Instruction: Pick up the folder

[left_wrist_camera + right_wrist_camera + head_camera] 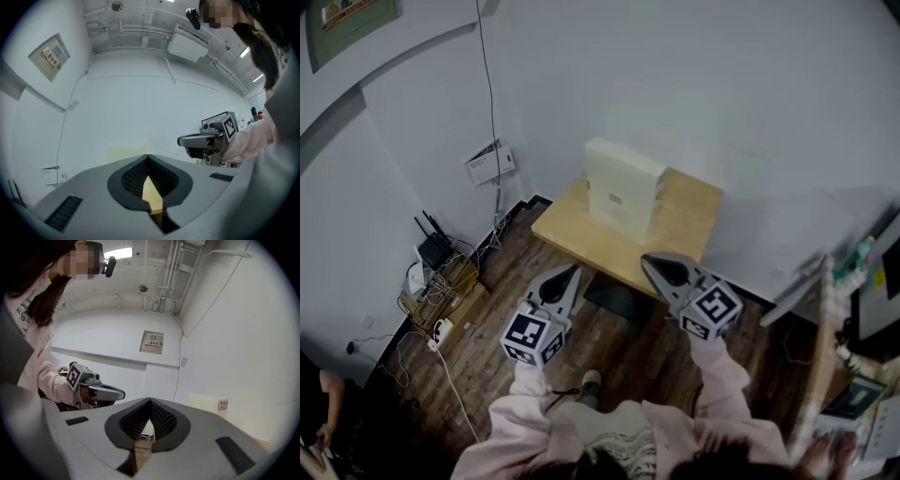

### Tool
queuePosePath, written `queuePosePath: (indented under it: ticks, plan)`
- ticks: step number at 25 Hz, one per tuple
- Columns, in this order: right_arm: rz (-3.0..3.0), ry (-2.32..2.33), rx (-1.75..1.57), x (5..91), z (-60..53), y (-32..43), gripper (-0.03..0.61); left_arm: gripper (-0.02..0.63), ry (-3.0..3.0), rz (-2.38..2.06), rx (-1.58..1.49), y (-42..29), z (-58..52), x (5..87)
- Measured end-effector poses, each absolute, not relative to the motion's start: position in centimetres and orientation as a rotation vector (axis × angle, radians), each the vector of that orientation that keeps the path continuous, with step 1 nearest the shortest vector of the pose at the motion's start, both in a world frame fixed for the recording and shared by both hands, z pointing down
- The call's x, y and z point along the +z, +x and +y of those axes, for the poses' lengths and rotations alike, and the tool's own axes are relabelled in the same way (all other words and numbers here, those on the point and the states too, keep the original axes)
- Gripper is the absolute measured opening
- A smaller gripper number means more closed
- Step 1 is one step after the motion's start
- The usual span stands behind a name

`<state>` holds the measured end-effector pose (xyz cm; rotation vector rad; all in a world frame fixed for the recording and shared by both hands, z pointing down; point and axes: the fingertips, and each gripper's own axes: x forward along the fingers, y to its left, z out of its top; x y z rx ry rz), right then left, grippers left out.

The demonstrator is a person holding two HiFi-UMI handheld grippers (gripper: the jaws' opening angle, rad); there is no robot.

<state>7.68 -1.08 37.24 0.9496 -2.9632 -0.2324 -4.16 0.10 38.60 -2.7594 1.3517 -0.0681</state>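
We hold our left gripper (574,271) and right gripper (648,262) closed tight, both empty. The folder (623,190) stands untouched at twelve o'clock.

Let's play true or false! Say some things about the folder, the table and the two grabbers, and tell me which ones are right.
1. The folder stands upright on the wooden table. True.
2. The left gripper is holding the folder. False: its jaws are together with nothing between them, and it is apart from the folder.
3. The right gripper has its jaws shut and holds nothing. True.
4. The table stands in the middle of the room. False: it is pushed up against the wall.
5. The black router sits on the table. False: it is down on the floor, off to the left among cables.
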Motion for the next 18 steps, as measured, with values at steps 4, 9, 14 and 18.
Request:
queuePosePath:
  ticks: [4, 9, 14, 18]
  plan:
    - [-2.948, 0.992, -0.236, 37.3, -3.2, 7.3, 0.000, -0.005, -2.780, 1.317, -0.067, -4.5, -2.3, 38.6]
    - [-2.923, 1.050, -0.187, 37.8, -5.2, 6.8, 0.000, -0.005, -2.814, 1.273, -0.081, -5.2, -5.0, 39.2]
    - [-2.894, 1.087, -0.164, 38.7, -7.0, 6.2, 0.000, -0.005, -2.848, 1.226, -0.080, -5.6, -7.3, 39.9]
    - [-2.874, 1.120, -0.170, 38.8, -8.4, 5.8, 0.000, -0.005, -2.861, 1.193, -0.076, -6.1, -9.0, 40.0]
